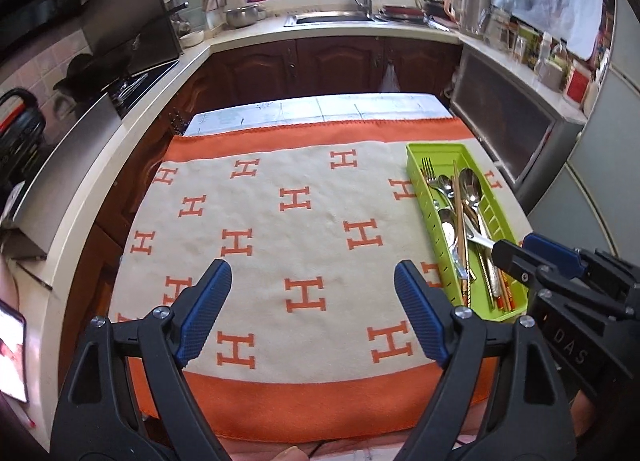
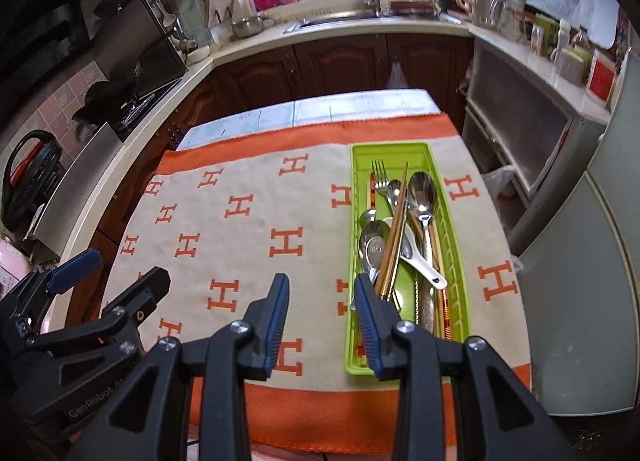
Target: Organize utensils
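Right up close, the left gripper (image 1: 313, 293) hangs with its two blue-padded fingers (image 1: 208, 309) spread wide over the cloth (image 1: 280, 229), nothing between them. Over in the right wrist view, the right gripper (image 2: 322, 309) is parted too, though less widely, and it grips nothing; its right-hand finger overlaps the near-left edge of the green tray (image 2: 460, 281), whether touching it I cannot tell. That tray sits on the right side of the cream cloth with its orange H marks, long axis running away from the cameras, and all the utensils lie piled inside it. The right wrist view looks nearly straight down into the pile: one fork (image 2: 382, 181) at the far end, one pair of wooden chopsticks (image 2: 396, 233) crossing the heap, one white ceramic spoon (image 2: 420, 261), and at least three metal spoons, the largest (image 2: 422, 191) bowl-up on the right. The left wrist view sees the same tray (image 1: 416, 165) from the side, the slotted wall hiding the lower layers, so the count is harder there. Each camera catches the other tool: the right gripper (image 1: 516, 253) at the tray's near end, the left gripper (image 2: 116, 277) over the cloth's left edge. Behind, a sink (image 1: 332, 17) sits under the window.
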Available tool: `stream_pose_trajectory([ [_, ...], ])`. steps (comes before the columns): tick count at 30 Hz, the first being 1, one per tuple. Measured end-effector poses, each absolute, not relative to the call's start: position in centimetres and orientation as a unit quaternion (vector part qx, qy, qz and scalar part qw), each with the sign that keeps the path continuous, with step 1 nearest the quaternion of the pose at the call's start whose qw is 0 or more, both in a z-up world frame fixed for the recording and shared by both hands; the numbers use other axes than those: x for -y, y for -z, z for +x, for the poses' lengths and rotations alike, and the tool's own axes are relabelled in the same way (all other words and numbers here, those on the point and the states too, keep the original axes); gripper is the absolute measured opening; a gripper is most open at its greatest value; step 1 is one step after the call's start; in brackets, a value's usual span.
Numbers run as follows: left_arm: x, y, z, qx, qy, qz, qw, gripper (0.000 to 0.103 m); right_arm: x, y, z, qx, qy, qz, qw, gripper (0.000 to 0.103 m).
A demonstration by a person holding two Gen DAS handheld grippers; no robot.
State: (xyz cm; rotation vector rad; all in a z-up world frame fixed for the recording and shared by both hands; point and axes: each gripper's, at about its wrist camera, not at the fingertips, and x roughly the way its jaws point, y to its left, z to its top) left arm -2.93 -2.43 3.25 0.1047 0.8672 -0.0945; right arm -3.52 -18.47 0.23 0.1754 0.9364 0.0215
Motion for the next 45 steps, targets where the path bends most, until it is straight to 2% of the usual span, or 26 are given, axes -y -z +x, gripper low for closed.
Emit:
stream_pose_trajectory([
  [12,1.2,-3.7,-4.9,-0.385,0.01,0.035,0.922,0.082,17.5,0.2,-5.8,-0.434,-0.001,0.079,0.898,0.034],
  [21,0.8,-3.3,-4.7,-0.391,0.007,0.031,0.92,0.082,16.9,-1.0,-6.8,-0.404,0.008,0.065,0.912,0.034],
  [45,1.4,-3.1,-4.8,-0.386,0.029,0.044,0.921,0.082,16.6,-1.3,-7.2,-0.394,-0.004,0.065,0.917,0.034],
])
